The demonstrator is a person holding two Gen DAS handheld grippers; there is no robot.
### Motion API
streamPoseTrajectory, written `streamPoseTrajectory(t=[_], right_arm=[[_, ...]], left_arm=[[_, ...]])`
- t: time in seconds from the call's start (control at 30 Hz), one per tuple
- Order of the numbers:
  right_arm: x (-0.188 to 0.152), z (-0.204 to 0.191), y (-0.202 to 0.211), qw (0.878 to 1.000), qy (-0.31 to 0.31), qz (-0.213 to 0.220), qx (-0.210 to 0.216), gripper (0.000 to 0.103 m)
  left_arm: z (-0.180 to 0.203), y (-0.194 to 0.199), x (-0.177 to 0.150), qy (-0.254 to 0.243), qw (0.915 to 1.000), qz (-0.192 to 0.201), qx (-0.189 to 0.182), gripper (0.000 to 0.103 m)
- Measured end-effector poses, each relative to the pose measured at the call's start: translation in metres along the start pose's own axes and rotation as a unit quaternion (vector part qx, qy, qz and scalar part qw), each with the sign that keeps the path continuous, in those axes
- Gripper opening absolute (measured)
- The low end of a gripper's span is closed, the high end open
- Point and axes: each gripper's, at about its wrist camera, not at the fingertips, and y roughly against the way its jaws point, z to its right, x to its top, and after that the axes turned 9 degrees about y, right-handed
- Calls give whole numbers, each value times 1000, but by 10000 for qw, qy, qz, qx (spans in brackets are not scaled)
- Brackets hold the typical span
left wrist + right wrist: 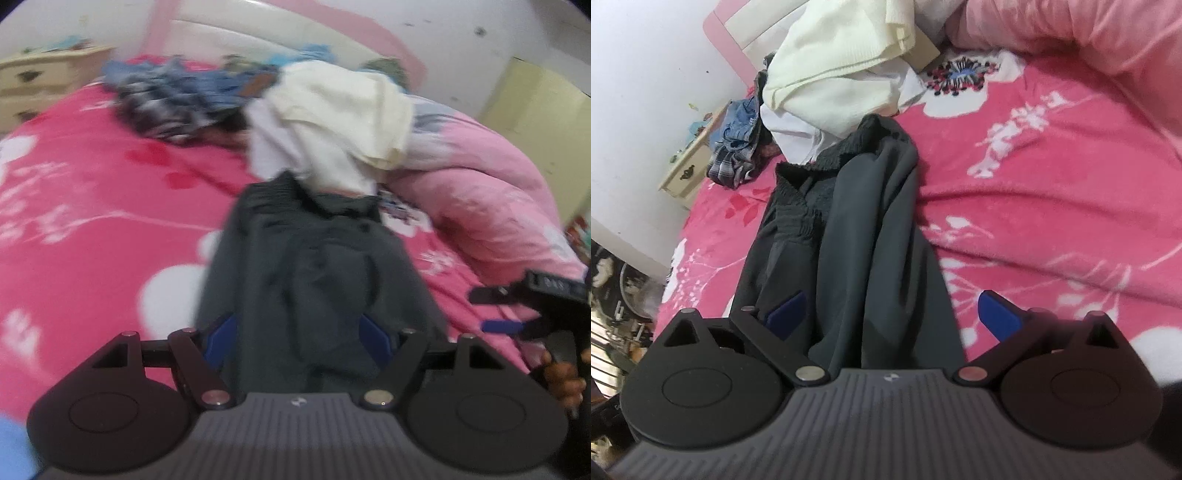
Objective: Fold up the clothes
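A dark grey pair of trousers (pixel 306 266) with an elastic waistband lies lengthwise on the pink flowered bed (pixel 92 221), waistband at the far end. My left gripper (pixel 299 332) stands wide, and the near end of the trousers fills the gap between its blue pads (pixel 221 339); I see no squeeze on the cloth. In the right wrist view the trousers (pixel 857 240) run under my right gripper (pixel 890 306), which is open: one pad (pixel 786 310) is over the cloth and the other is over bare sheet. The right gripper (pixel 487 312) also shows at the right edge, held by a hand (pixel 561 380).
A cream garment (pixel 343 110) and a white one are heaped just past the waistband. Jeans and plaid clothes (pixel 177 96) lie near the headboard. A pink duvet (pixel 480 192) is bunched at the right. A cream nightstand (pixel 37 81) stands far left of the bed.
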Motion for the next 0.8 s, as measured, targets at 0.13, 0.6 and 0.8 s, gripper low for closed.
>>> streamPoseTrajectory(t=[0.13,0.6,0.8], right_arm=[[10,-8,-2,9989,375,179,-215,93],[92,-28,-79,9636,2600,589,-200,74],[118,-47,-118,9026,4280,464,-1,73]], left_arm=[[21,-35,12,-370,9984,-313,-298,74],[45,-148,59,-274,9966,-766,147,67],[29,-156,62,-13,9979,-616,217,12]])
